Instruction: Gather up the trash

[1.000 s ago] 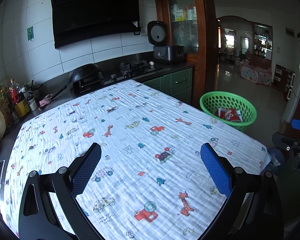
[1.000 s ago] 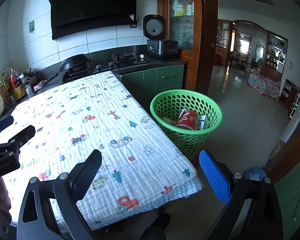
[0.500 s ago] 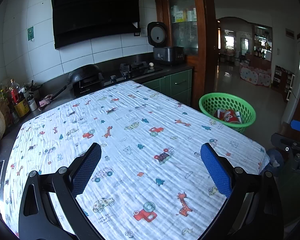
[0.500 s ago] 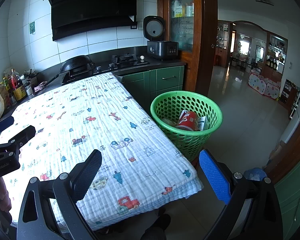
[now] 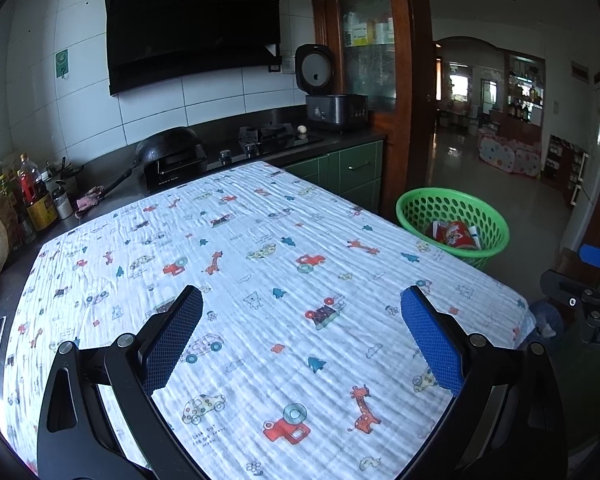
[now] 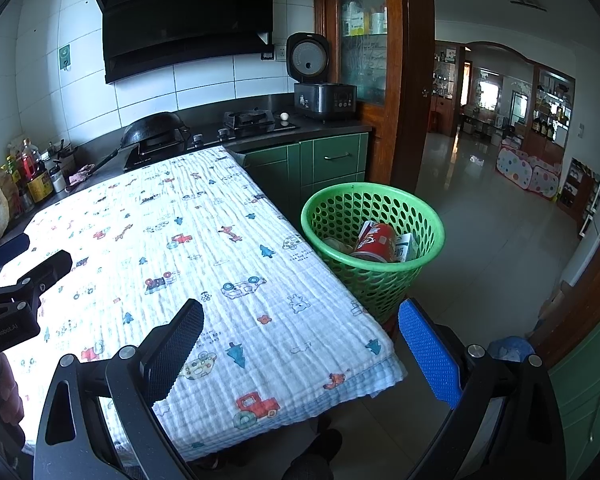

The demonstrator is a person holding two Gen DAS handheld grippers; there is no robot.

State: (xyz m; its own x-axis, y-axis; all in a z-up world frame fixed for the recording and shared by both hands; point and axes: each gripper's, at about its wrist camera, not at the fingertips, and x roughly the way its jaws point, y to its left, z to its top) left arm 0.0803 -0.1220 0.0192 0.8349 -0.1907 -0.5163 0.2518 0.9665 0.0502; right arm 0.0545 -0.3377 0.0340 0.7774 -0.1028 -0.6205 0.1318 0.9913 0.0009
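A green perforated basket (image 6: 374, 240) stands on the floor at the table's right side; it also shows in the left wrist view (image 5: 452, 222). Inside lie a red can (image 6: 374, 242), a white carton (image 6: 406, 246) and other scraps. My left gripper (image 5: 302, 334) is open and empty above the table's patterned cloth (image 5: 240, 264). My right gripper (image 6: 300, 344) is open and empty above the table's near right corner, short of the basket. No trash shows on the cloth (image 6: 172, 248).
A dark counter at the back holds a wok (image 5: 166, 152), a gas hob (image 5: 266, 134), a rice cooker (image 5: 334, 98) and bottles (image 5: 34, 200). Green cabinets (image 6: 324, 160) and a wooden doorframe (image 6: 414, 76) stand behind the basket. Tiled floor (image 6: 480, 240) lies to the right.
Both grippers have drifted slightly; the basket sits a little higher in the left wrist view. Both stay open and empty.
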